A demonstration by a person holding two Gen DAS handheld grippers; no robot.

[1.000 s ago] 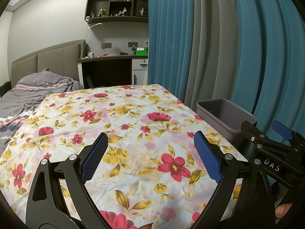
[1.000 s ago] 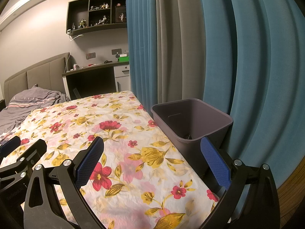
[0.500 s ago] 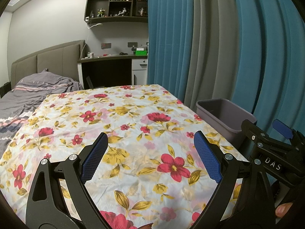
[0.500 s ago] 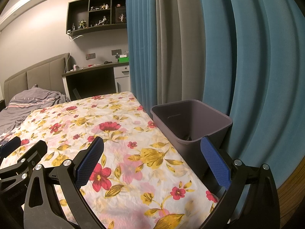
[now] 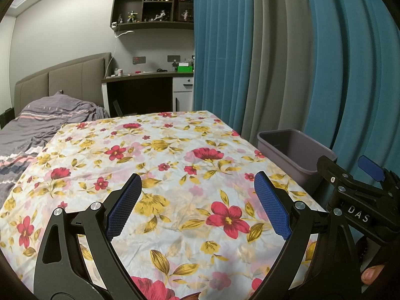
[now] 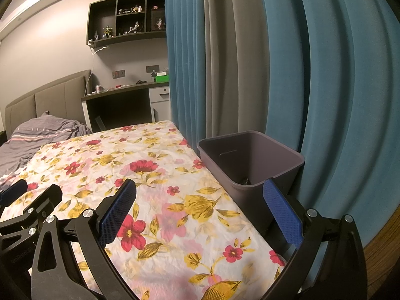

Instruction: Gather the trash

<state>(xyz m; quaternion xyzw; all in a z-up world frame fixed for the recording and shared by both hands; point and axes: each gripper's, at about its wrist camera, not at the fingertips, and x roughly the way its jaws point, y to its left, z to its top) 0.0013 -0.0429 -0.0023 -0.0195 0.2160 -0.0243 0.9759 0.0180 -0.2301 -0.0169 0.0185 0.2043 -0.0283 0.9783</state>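
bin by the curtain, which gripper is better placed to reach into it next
Right. The right gripper is open with the bin just ahead of its right finger; the left gripper, also open, faces the floral cloth.

A sheet (image 5: pixel 175 175) lay spread flat across the middle of both views. A bin (image 6: pixel 252 160) stood at the right edge of the sheet, just beside it. Something small sat in the bottom of the bin. Curtains (image 6: pixel 275 62) hung behind the bin and filled the right side. A blanket (image 5: pixel 45 120) lay bunched at the left, in front of a headboard (image 5: pixel 62 82). A desk (image 5: pixel 150 87) stood behind the sheet, with shelves (image 5: pixel 152 7) above it near the top.
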